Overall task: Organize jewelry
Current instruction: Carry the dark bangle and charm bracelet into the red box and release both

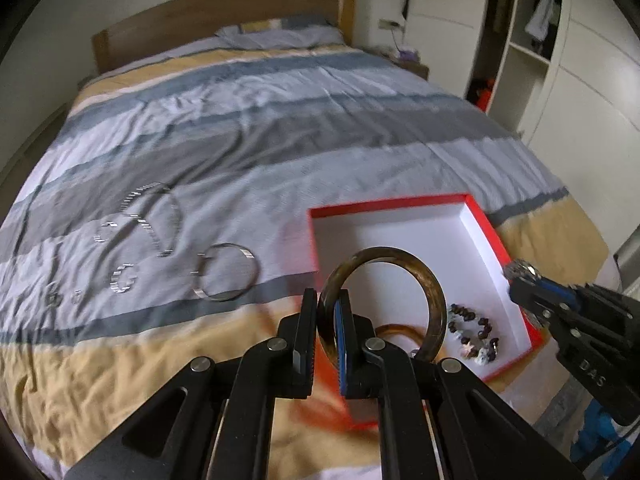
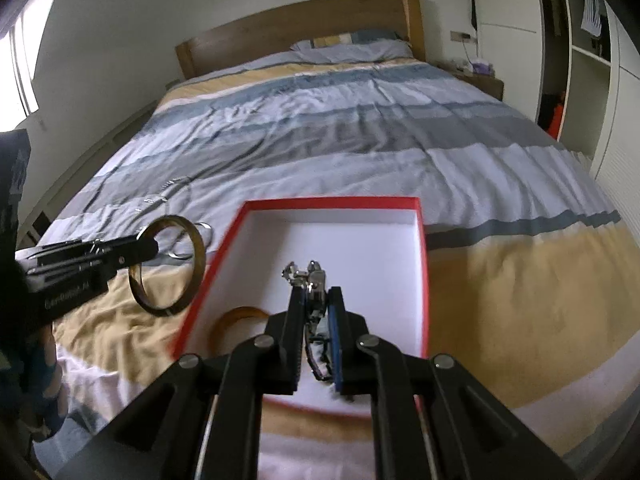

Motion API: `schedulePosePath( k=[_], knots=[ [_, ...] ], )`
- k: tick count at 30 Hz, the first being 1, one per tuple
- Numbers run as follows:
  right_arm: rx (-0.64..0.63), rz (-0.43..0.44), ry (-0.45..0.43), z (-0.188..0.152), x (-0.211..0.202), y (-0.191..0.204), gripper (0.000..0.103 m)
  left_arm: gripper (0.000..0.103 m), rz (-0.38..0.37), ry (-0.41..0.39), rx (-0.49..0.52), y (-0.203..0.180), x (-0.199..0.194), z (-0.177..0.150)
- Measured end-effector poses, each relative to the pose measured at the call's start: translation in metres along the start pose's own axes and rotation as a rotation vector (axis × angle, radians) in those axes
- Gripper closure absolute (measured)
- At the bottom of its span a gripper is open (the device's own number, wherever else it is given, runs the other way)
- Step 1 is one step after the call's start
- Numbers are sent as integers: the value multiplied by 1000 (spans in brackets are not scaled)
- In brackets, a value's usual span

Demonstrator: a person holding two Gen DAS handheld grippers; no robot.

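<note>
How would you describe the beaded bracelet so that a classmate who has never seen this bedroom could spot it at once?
Start at the striped bed, then find the red box with a white inside near its foot end. The beaded bracelet lies in the box's near corner. Unlike the smooth amber bangle beside it, it is a loop of small dark and pale beads.

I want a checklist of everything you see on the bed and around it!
Surface: striped duvet on a bed, wrinkled.
Job's things: red box, white inside, holding a beaded bracelet and an amber bangle; silver bangle and silver chains loose on the duvet.
Clutter: nothing seen.
Grippers: left gripper shut on a brown bangle; right gripper shut on a silver metal piece, over the box.
Cables: nothing seen.
Surroundings: wooden headboard, pillow, open wardrobe shelves.
</note>
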State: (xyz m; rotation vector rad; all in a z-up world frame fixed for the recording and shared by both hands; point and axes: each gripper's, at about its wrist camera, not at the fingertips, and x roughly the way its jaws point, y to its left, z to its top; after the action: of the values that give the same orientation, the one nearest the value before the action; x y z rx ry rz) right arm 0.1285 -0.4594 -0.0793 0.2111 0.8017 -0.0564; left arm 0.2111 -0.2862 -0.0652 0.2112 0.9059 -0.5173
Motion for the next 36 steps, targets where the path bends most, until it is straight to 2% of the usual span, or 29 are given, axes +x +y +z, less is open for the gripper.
schedulePosePath(
  k=[7, 15, 22, 27, 32, 36],
  knots=[
    [-4, -7, 64, 9, 50, -21, 93, 95, 8, 68, 38, -25, 58, 12],
    [-20, -13, 147, 11, 87, -30, 93, 94, 75, 120, 32, -21, 107, 19],
    [-75, -59, 163, 8, 94, -29, 92, 92, 85, 113, 43, -23, 118, 13],
    [-104, -78, 162, 6, 95, -25, 90, 92, 66, 121, 40, -23, 119, 10],
    [-90, -77, 158, 8, 93, -25, 79, 92, 36, 131, 38, -21, 117, 10],
    [-91, -91, 157, 8, 86, -26, 76, 91, 31, 129, 43, -23, 112, 8]
  ],
)
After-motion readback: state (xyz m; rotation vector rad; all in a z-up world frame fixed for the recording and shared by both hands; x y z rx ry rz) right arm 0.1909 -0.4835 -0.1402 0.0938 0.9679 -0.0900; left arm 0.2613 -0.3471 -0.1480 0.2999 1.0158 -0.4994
